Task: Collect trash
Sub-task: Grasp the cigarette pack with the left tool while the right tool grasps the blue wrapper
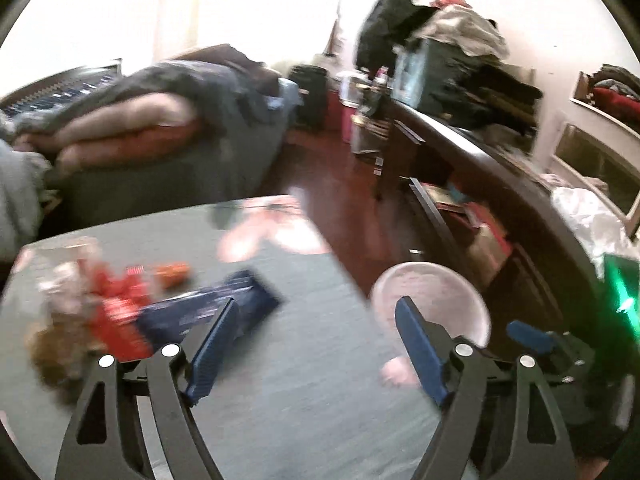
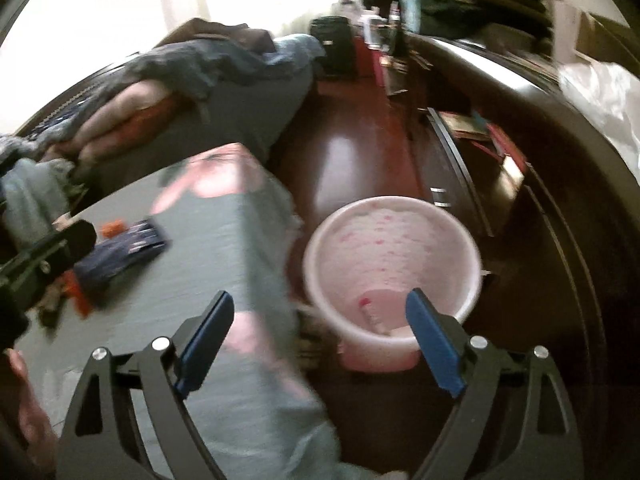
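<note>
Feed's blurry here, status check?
Left gripper open, empty. Right gripper open, empty. Trash pile on table; pink bin beside it. Nothing blocking.

counter (image 1: 280, 360): wrappers (image 1: 116, 304) heaped at its left end, flat packet (image 1: 224, 304) just beside them toward the middle. bucket (image 2: 392, 264): on the floor (image 2: 352, 160), just off the counter's right edge. bed (image 1: 168, 152): behind the counter. long desk (image 1: 500, 184): right of the bucket.

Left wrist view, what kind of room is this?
Probably a lived-in bedroom or living room: heaped blankets on a sofa or bed, clothes piled on a dark cabinet, and a pink bucket on a wood floor.
</note>
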